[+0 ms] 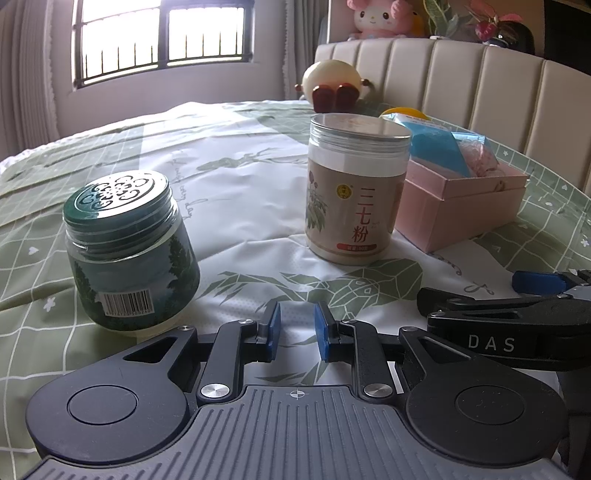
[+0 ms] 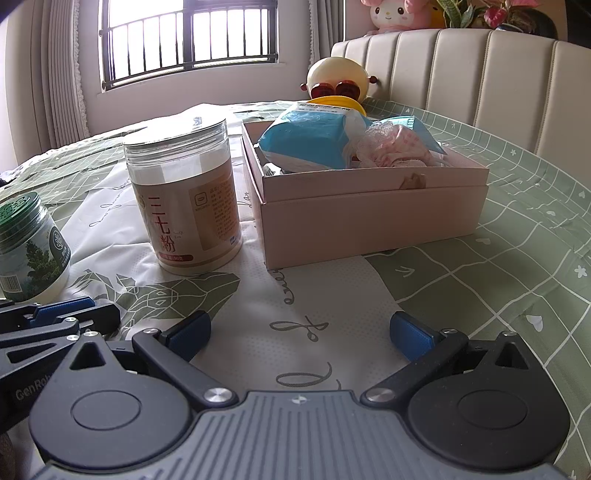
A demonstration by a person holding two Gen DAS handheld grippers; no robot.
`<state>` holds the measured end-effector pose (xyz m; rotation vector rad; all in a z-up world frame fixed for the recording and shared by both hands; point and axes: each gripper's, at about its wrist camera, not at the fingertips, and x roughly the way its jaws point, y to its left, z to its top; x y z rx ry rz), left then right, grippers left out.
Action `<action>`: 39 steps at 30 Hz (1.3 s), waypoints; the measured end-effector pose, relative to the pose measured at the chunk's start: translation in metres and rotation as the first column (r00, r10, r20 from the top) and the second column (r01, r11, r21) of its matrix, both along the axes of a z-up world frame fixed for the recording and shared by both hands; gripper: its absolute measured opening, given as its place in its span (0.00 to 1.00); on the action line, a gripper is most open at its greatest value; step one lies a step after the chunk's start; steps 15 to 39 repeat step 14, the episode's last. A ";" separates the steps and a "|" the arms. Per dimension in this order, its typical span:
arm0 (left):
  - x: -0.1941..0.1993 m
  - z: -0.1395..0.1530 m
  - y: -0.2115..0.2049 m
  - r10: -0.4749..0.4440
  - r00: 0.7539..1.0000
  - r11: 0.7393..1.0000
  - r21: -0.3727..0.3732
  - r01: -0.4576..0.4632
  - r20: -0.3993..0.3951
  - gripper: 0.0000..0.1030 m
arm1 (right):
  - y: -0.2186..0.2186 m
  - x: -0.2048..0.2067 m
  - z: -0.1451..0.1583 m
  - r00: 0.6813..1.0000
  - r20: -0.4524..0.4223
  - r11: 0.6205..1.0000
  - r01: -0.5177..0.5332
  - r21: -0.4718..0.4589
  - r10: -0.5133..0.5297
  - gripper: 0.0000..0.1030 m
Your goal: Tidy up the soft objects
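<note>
My left gripper [image 1: 296, 329] sits low centre of the left wrist view, blue pads close together with a narrow gap, nothing between them. My right gripper [image 2: 300, 334] is at bottom centre of the right wrist view, fingers spread wide, holding nothing. Both are low over the bedspread [image 2: 498, 266], green grid pattern with a white printed middle.

The pink box [image 2: 373, 225] is centre right in the right wrist view, lid off and apparently nested under the base. Soft stuff is inside: a blue and white soft pack [image 2: 306, 138] at the box's left half, a pink lacy cloth [image 2: 395, 147] just right of it and touching it, and a blue face mask [image 2: 424, 133] poking out behind the cloth. In the left wrist view the same box [image 1: 458, 206] is at right of centre.

A beige jar [image 2: 184, 195] with a clear lid stands upright just left of the box, near it; can't tell if they touch. A green jar [image 1: 129, 254] stands upright at left in the left wrist view, well apart from the beige one.

A round cream toy [image 2: 338, 79] with red glasses sits at upper centre by the headboard [image 2: 480, 70]. A pink plush [image 2: 393, 13] sits on top of the headboard, top edge of frame. A window [image 2: 188, 37] is at upper left.
</note>
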<state>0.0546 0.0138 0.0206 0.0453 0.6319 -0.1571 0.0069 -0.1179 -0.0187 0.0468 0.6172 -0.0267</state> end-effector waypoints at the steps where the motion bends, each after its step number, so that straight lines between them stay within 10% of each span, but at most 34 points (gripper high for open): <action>1: 0.000 0.000 0.000 0.000 1.000 1.000 -0.003 0.000 -0.001 0.22 | 0.000 0.000 0.000 1.000 0.000 1.000 0.000 -0.001 0.000 1.00; 39: 0.000 0.001 0.000 0.001 1.000 1.000 -0.003 -0.001 -0.001 0.22 | 0.000 0.000 0.000 1.000 0.000 1.000 0.000 -0.001 0.000 1.00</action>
